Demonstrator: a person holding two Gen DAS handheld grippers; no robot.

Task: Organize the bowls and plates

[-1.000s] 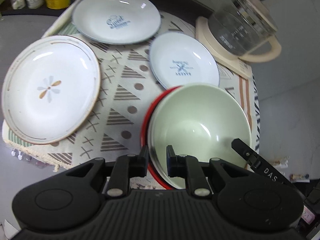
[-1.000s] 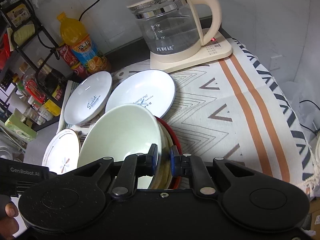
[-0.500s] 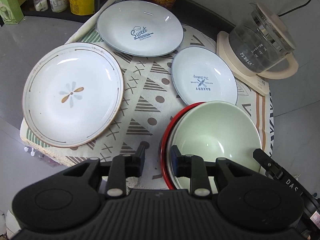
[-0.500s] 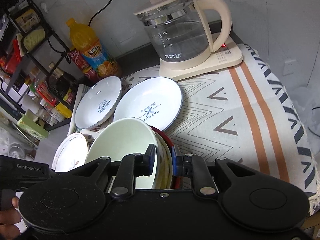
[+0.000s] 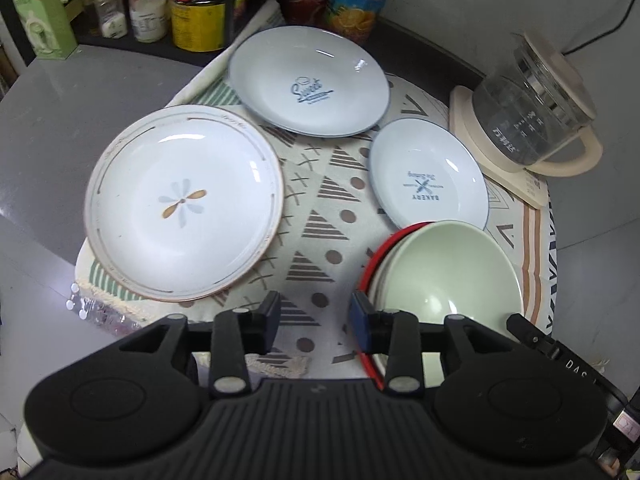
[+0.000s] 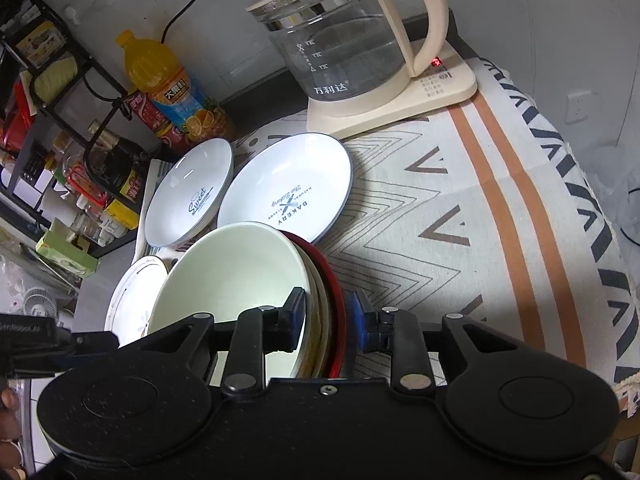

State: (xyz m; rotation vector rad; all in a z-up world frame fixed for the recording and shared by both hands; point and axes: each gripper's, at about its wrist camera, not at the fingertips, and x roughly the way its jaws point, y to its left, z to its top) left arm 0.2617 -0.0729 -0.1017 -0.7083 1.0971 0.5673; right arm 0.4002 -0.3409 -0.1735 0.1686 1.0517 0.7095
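1. Left wrist view: saw the left gripper (image 5: 316, 320) released, jaws spread wide over the patterned cloth (image 5: 320, 208) and holding nothing.
2. Noted its right-hand finger just beside the rim of the red bowl (image 5: 374, 256), at the near left edge of the bowl stack.
3. Found the pale green bowl (image 5: 448, 272) nested on top of that stack, on the cloth near the table's right side.
4. Counted three plates lying flat and apart from one another: the flower plate (image 5: 184, 204) to the left, the Sweet plate (image 5: 308, 80) at the back, and the Bakery plate (image 5: 428, 172) just behind the stack.
5. Saw the glass kettle (image 5: 528, 100) on its cream base at the far right corner.
6. Right wrist view: found the right gripper (image 6: 327, 316) unclenched, jaws straddling the rims of the stacked bowls, one finger inside the green bowl and the other outside the red bowl.
7. Made out a small gap between the outer blue pad (image 6: 358, 320) and the red rim; could not tell whether the inner finger touched the green wall.
8. Spotted an orange drink bottle (image 6: 160, 80) standing behind the plates.
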